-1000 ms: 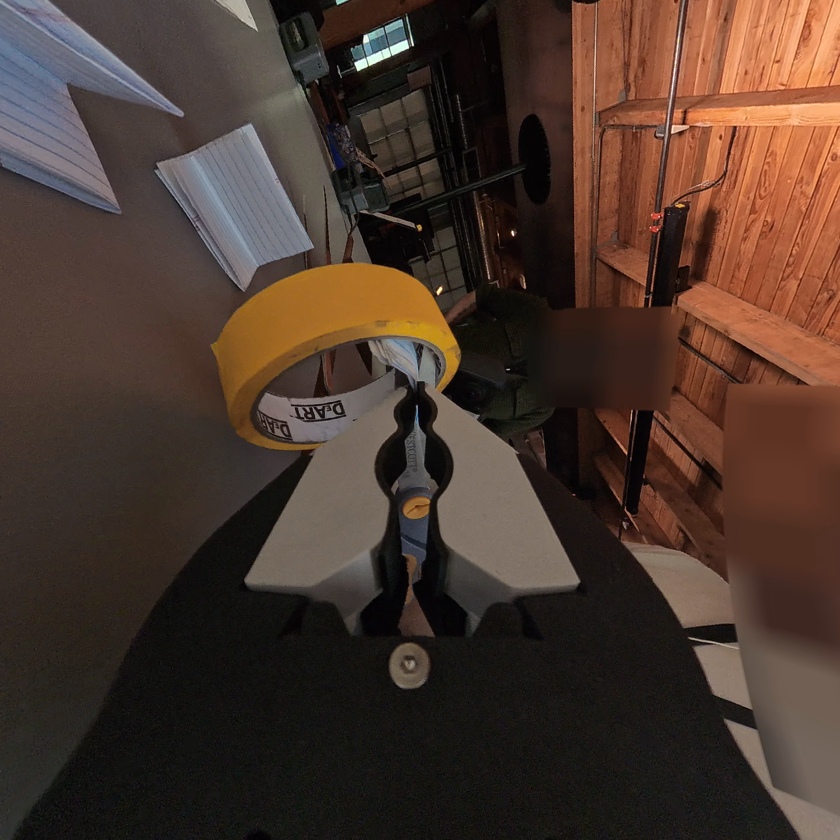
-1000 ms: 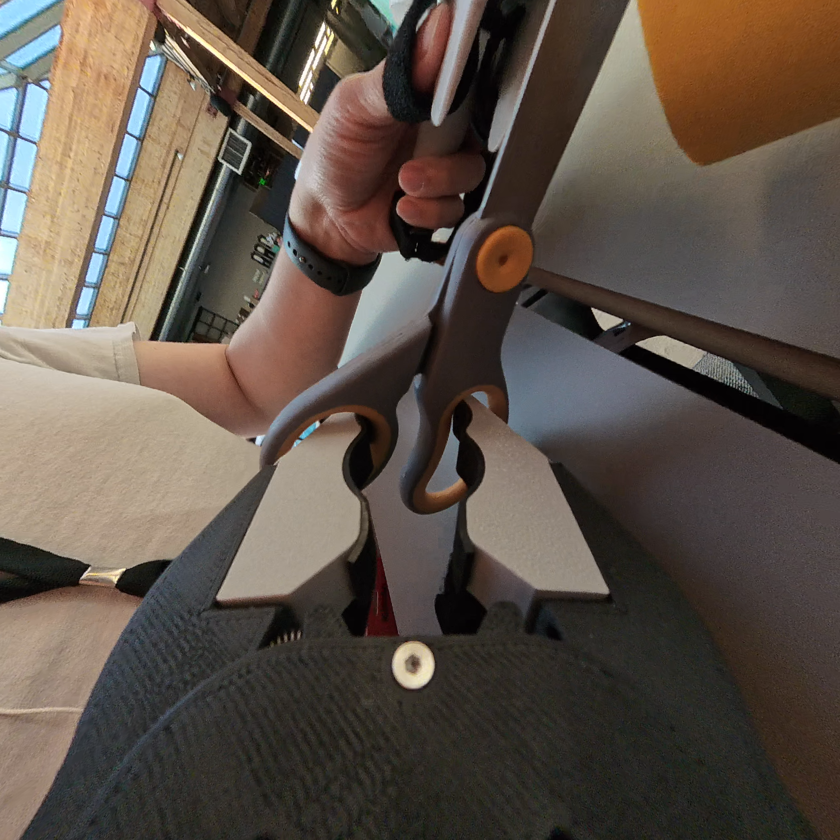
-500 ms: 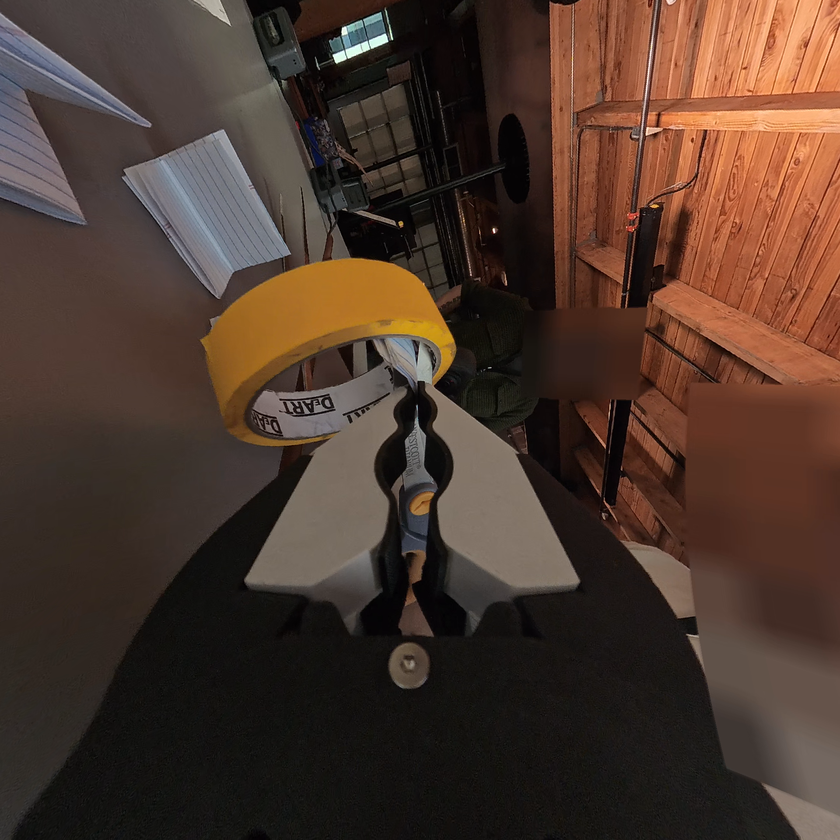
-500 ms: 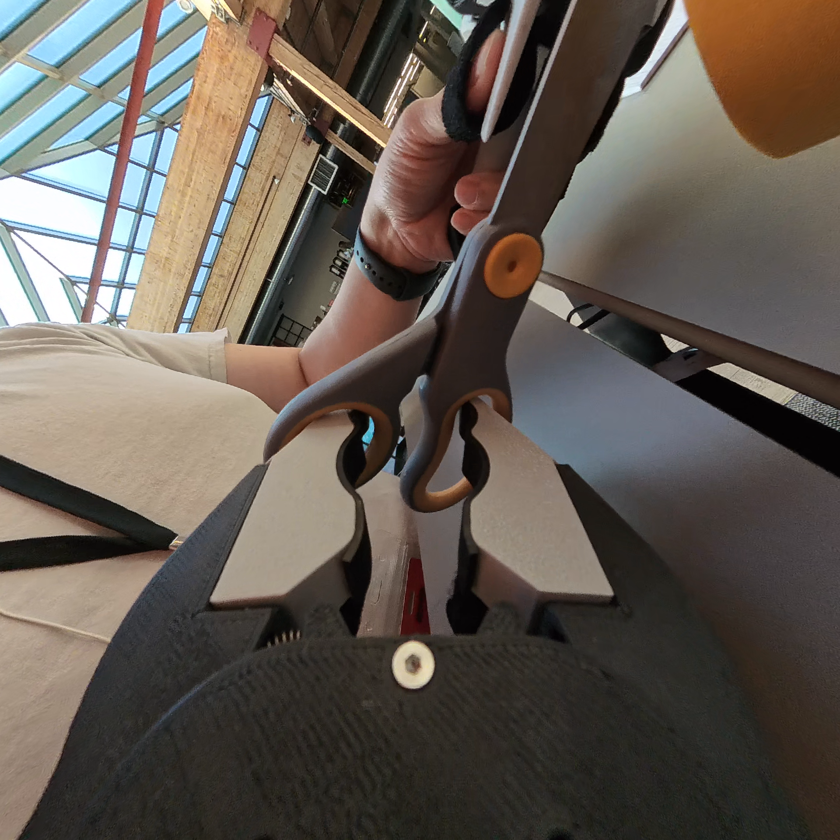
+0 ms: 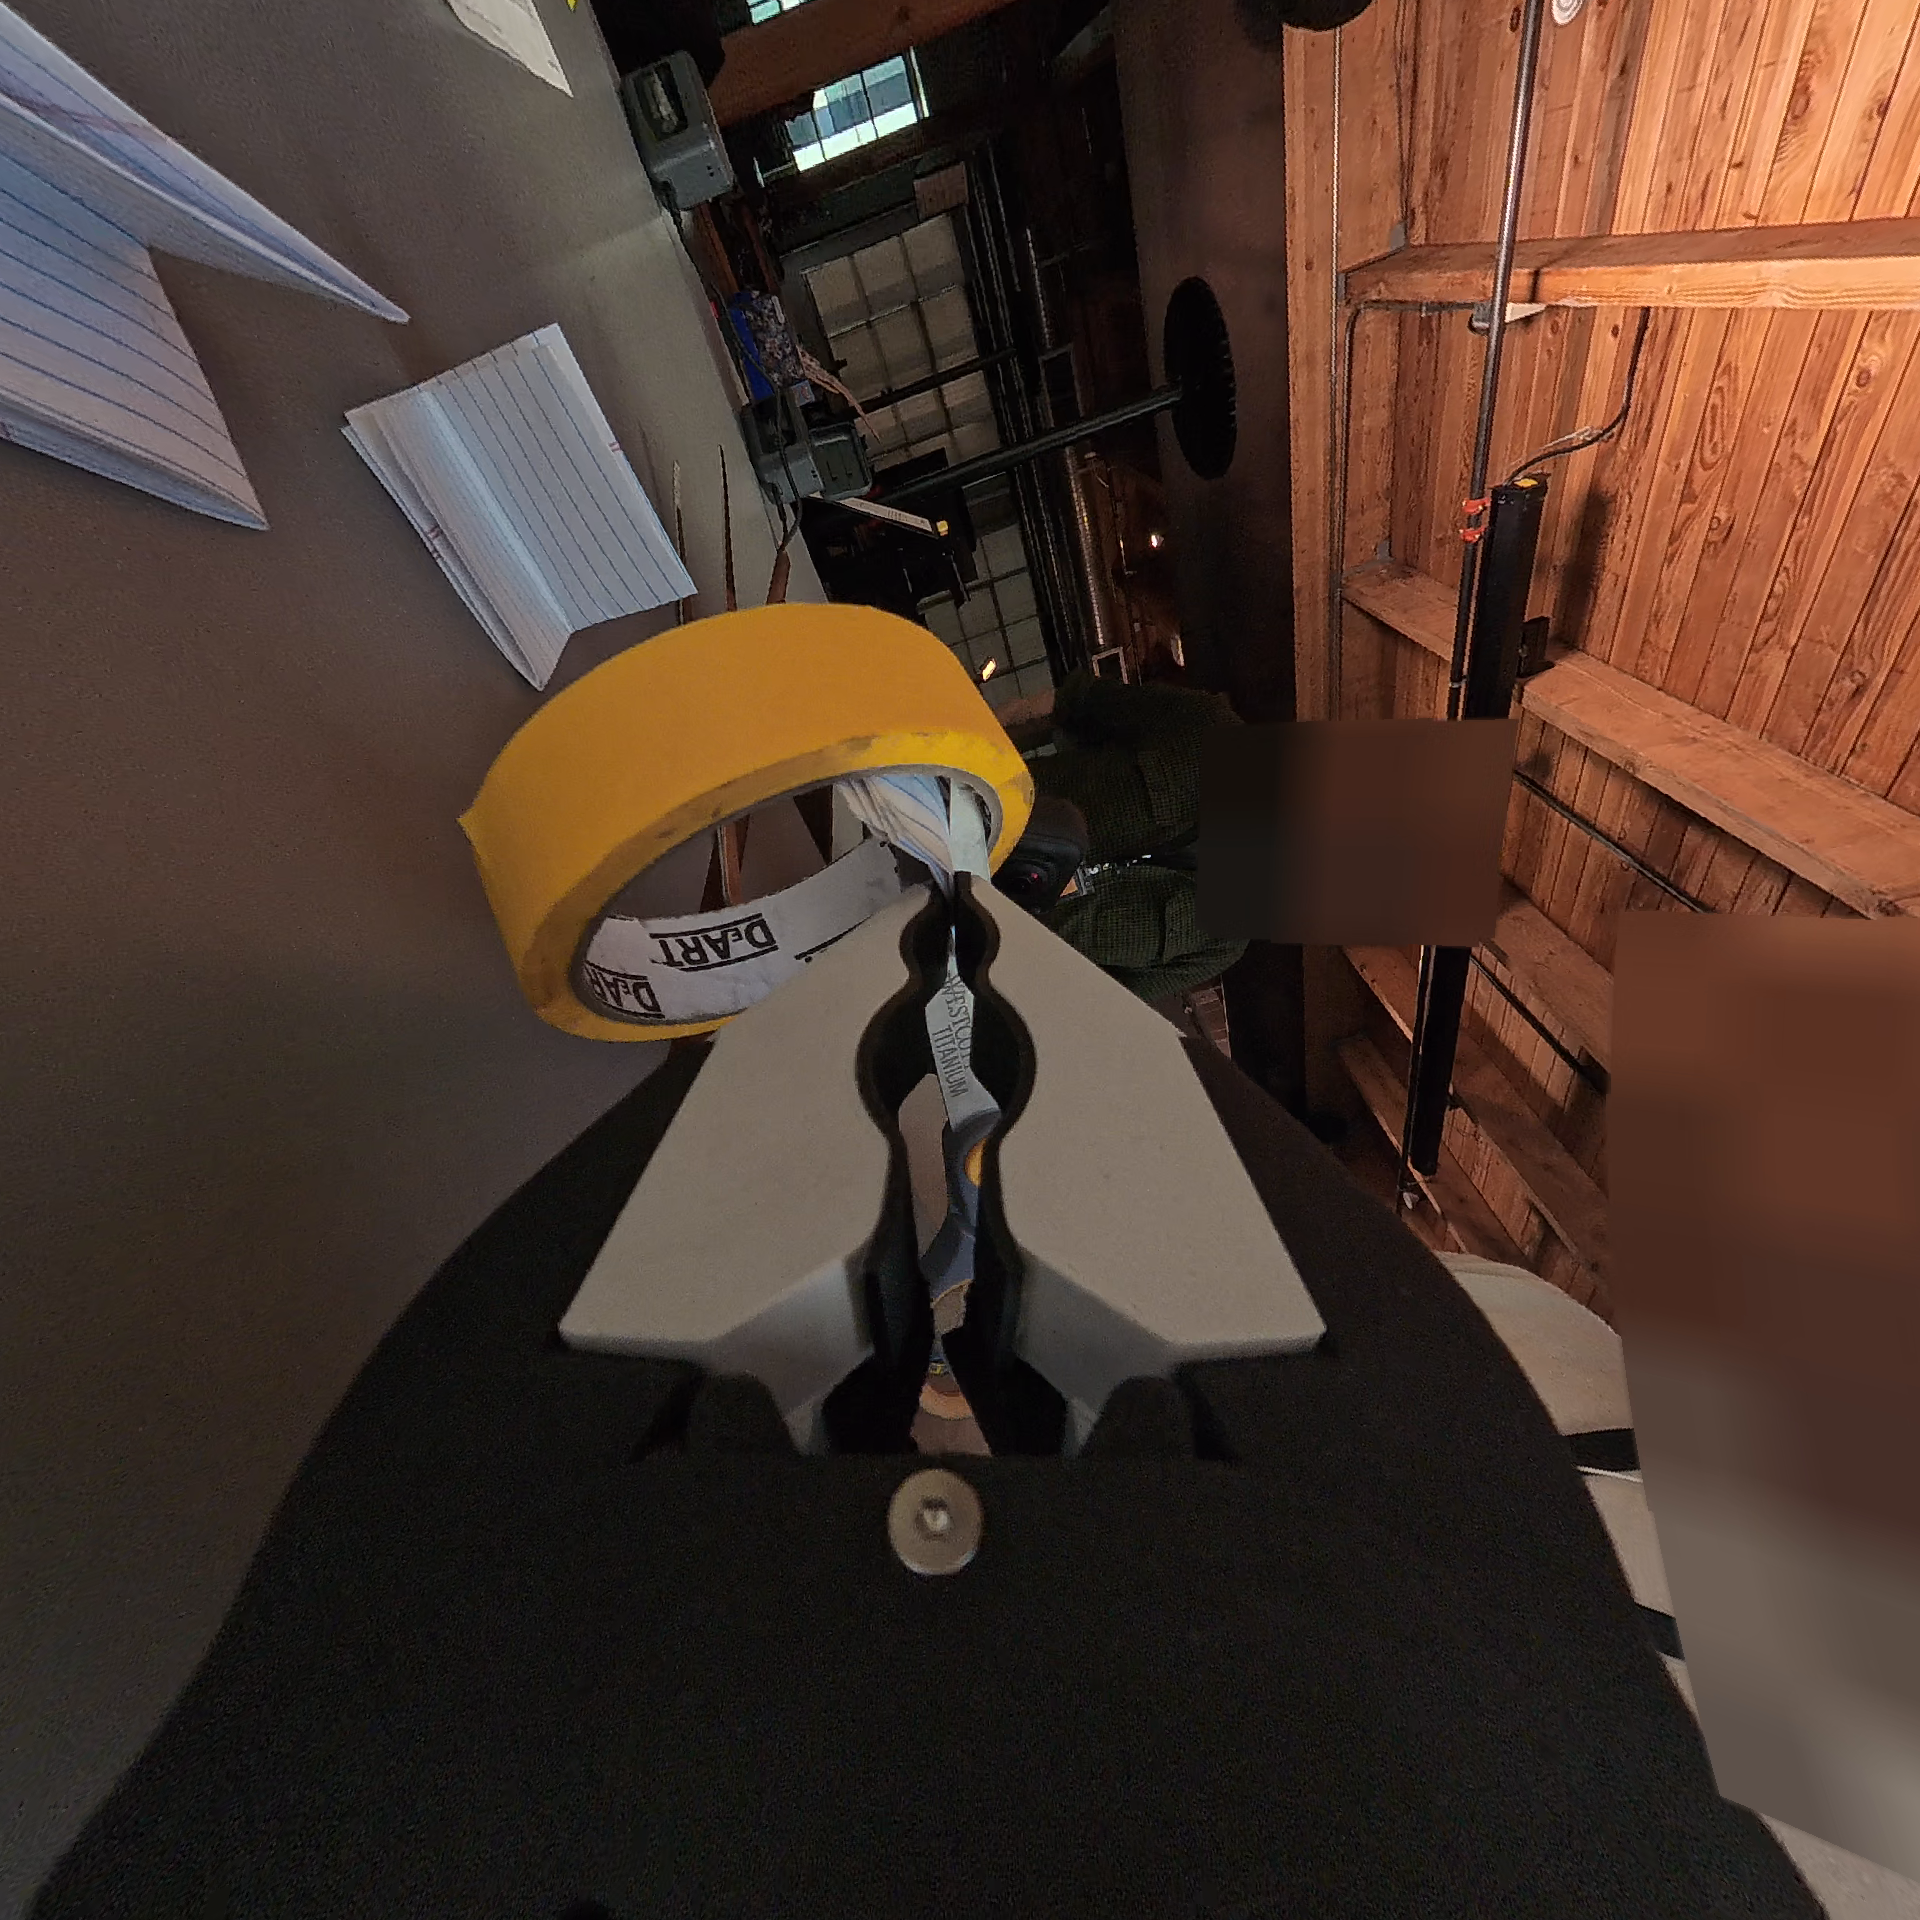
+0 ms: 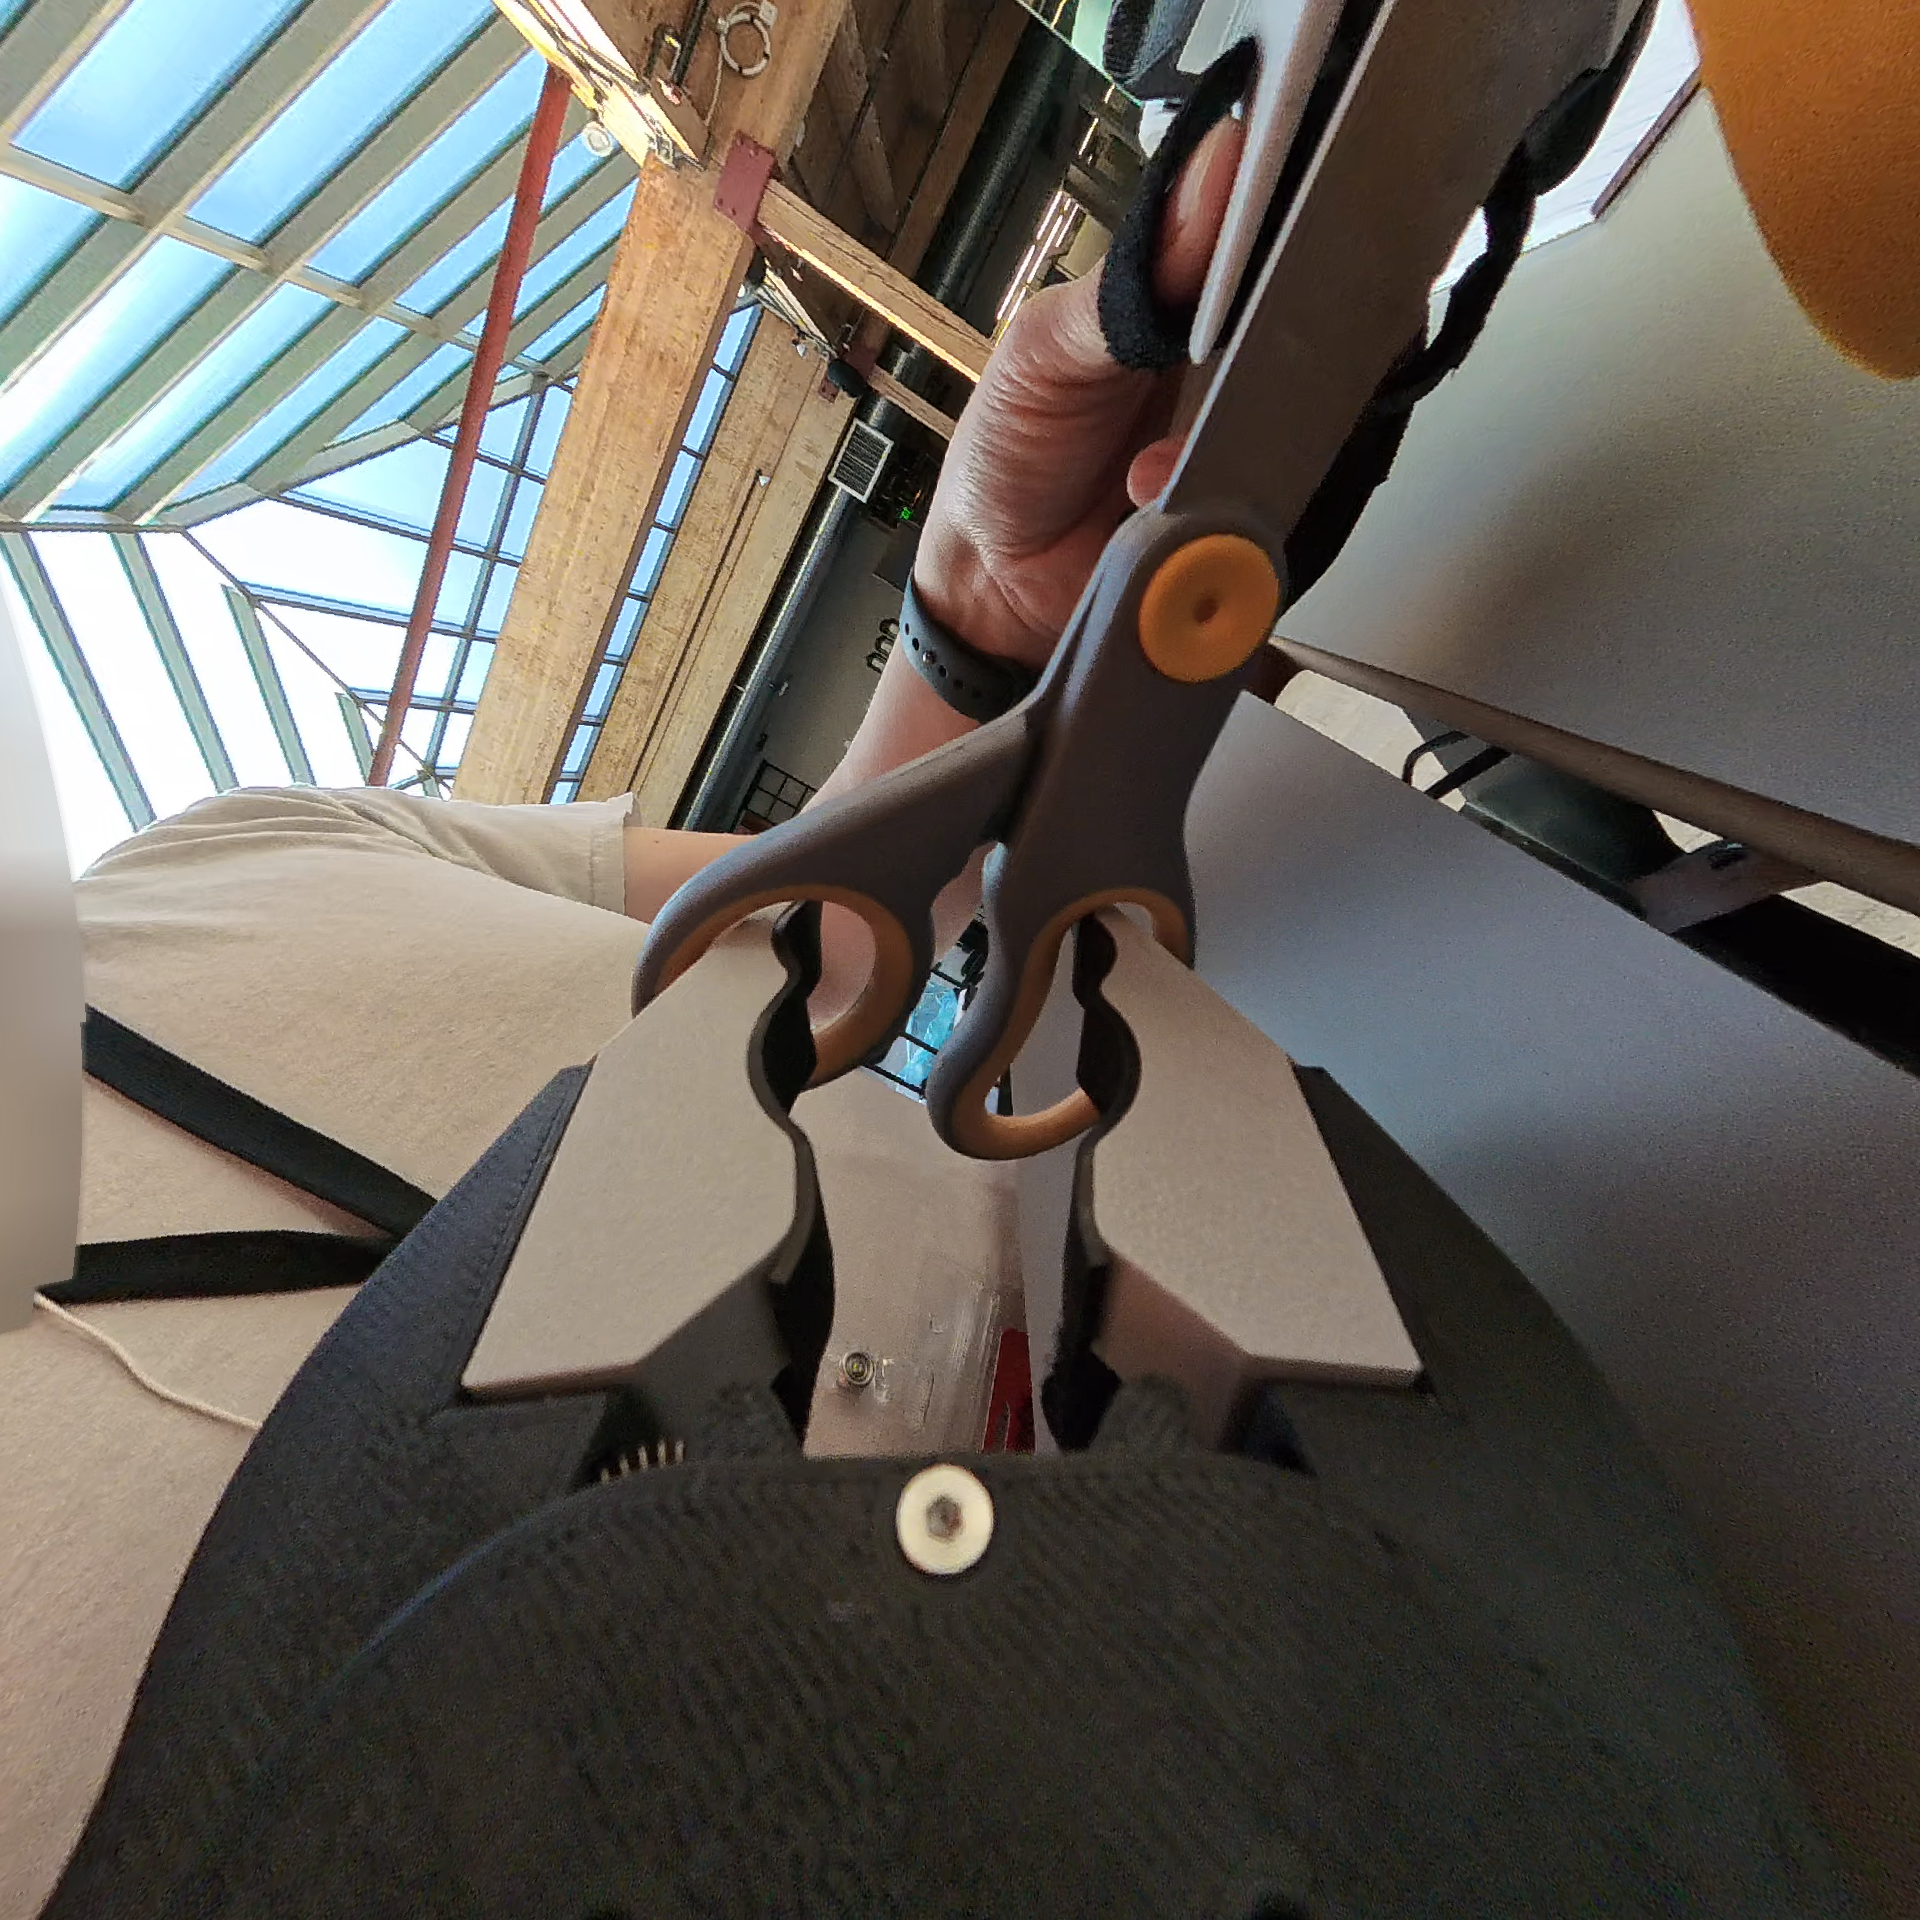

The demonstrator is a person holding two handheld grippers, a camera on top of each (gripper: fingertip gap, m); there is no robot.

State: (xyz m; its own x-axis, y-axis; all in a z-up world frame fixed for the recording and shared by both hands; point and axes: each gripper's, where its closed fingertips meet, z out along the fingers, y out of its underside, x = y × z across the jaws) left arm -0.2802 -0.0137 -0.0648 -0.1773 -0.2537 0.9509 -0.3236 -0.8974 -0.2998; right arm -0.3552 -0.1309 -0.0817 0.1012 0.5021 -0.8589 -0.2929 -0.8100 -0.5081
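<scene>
My left gripper (image 5: pixel 961 894) is shut on the blade of a pair of scissors (image 5: pixel 956 1049), which runs back between its fingers. A yellow tape roll (image 5: pixel 707 727) hangs just past the fingertips, and a bit of lined paper shows inside its ring. In the right wrist view, the scissors (image 6: pixel 1101 790) have grey handles with orange lining. My right gripper (image 6: pixel 945 935) is open, with one fingertip inside each handle loop, and the handles are spread apart. The tape roll's edge (image 6: pixel 1829 156) shows at the top right.
Folded lined sheets (image 5: pixel 520 499) and a paper plane (image 5: pixel 94 343) lie on the grey table (image 5: pixel 208 935). A person's hand (image 6: pixel 1039 468) with a dark wristband holds the left gripper above the scissors. A wooden wall (image 5: pixel 1662 520) stands behind. The left gripper's tips are roughly 15 cm from the right gripper's.
My right gripper's fingers have spread wider inside the handle loops and the scissor handles have opened. The right view has tilted up. My left gripper stays shut on the blade.
</scene>
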